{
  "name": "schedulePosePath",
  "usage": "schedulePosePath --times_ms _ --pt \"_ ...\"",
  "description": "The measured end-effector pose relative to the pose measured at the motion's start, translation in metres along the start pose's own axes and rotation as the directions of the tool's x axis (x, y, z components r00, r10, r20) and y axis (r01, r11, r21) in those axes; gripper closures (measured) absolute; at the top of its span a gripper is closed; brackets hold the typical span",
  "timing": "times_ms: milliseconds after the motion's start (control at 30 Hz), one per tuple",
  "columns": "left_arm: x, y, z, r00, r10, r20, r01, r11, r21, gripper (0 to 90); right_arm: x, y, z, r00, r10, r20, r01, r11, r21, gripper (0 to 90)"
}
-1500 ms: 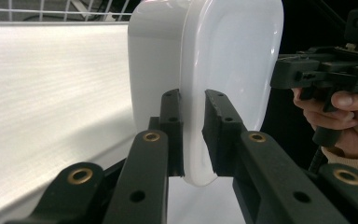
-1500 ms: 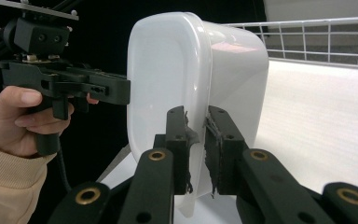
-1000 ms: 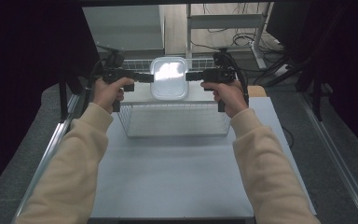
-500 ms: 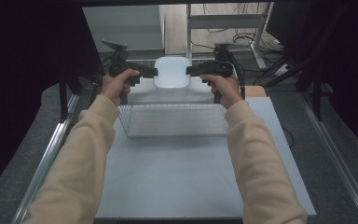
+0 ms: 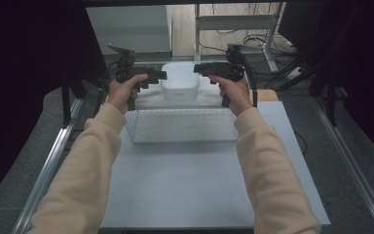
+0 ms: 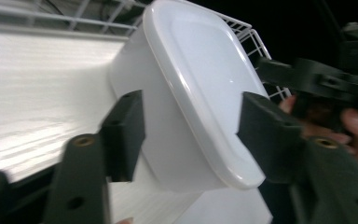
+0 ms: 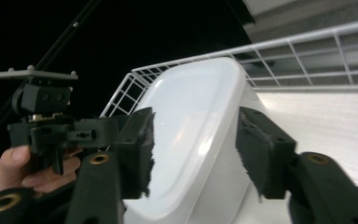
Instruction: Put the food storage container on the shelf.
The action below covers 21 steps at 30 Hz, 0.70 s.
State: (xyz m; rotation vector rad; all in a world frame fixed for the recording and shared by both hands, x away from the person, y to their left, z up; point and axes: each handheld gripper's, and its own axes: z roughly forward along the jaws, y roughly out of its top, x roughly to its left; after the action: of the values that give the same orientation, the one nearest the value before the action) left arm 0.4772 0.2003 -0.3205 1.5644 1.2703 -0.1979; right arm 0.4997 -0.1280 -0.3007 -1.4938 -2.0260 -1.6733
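Fingers [image 6: 126, 133] apart over pale table [image 5: 195, 185], dark room.

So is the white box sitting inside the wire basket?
Yes, the white box sits inside the wire basket, whose white wires run behind and beside it in the right gripper view.

Left gripper's [image 6: 189, 135] jaws are blocking the white container's [image 6: 191, 93] lower side. Frame edge is cropping its base; wire basket [image 6: 256, 42] is blurring out behind.
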Motion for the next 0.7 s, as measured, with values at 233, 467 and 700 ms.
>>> schedulePosePath --times_ms 233,467,700 --pt "-0.011 -0.018 -0.027 0.9984 0.057 0.004 -0.057 0.9968 -0.056 31.8 0.007 -0.014 -0.023 0.9905 -0.137 0.008 0.137 0.991 -0.002 36.7" --pt "-0.024 -0.059 -0.052 0.9889 0.148 -0.017 -0.149 0.9869 -0.063 33.0 0.011 -0.046 -0.044 0.9663 -0.255 0.035 0.253 0.966 0.040 36.2" --pt "-0.033 -0.122 -0.075 0.9750 0.218 -0.041 -0.221 0.9717 -0.083 32.2 0.023 -0.102 -0.072 0.9327 -0.356 0.060 0.351 0.934 0.071 33.3"
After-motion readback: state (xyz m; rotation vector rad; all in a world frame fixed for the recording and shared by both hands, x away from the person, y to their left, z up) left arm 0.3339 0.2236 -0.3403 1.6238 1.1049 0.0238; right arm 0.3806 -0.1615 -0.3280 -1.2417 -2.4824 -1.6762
